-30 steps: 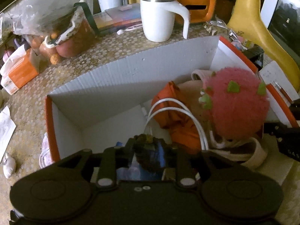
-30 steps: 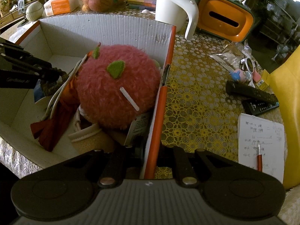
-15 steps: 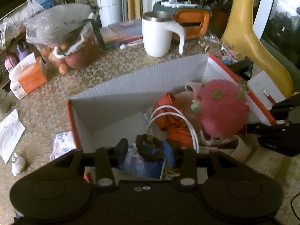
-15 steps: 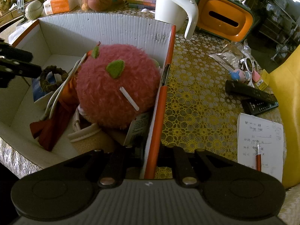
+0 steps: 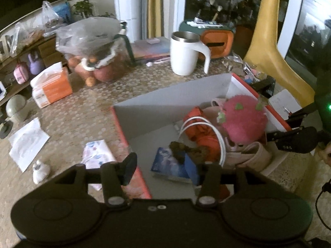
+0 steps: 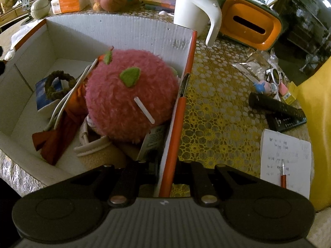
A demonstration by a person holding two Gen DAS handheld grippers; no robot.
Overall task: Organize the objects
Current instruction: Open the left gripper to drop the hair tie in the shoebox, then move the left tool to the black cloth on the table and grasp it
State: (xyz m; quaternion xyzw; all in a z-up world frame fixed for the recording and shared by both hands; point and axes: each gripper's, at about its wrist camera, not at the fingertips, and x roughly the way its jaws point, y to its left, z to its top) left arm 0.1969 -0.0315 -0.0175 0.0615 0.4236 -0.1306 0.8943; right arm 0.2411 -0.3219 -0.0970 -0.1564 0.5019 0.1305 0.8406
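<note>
The dark scrunchie (image 6: 60, 83) lies in my cardboard box (image 6: 124, 31), on top of a blue packet (image 6: 42, 95) against the box floor, just beside the white cable loops (image 5: 209, 132) and the orange cloth (image 6: 62, 132). My left gripper (image 5: 165, 170) hangs above that corner with its jaws opening and nothing between them; its right finger is mostly hidden behind the packet's edge in my left view. A pink plush ball (image 6: 132, 95) fills the other end of the box and covers whatever sits beneath it, apart from a beige slipper (image 6: 97, 155) poking out and a printed card I cannot read. My right gripper (image 6: 165, 175) is clamped tight on the box's orange-edged side wall, though the pads themselves are cut off behind the camera housing. Beyond the box stand a white mug (image 6: 194, 8), an orange tissue holder (image 6: 250, 24), two remotes (image 6: 277, 107), and a notepad with a pen (image 6: 285, 161).
</note>
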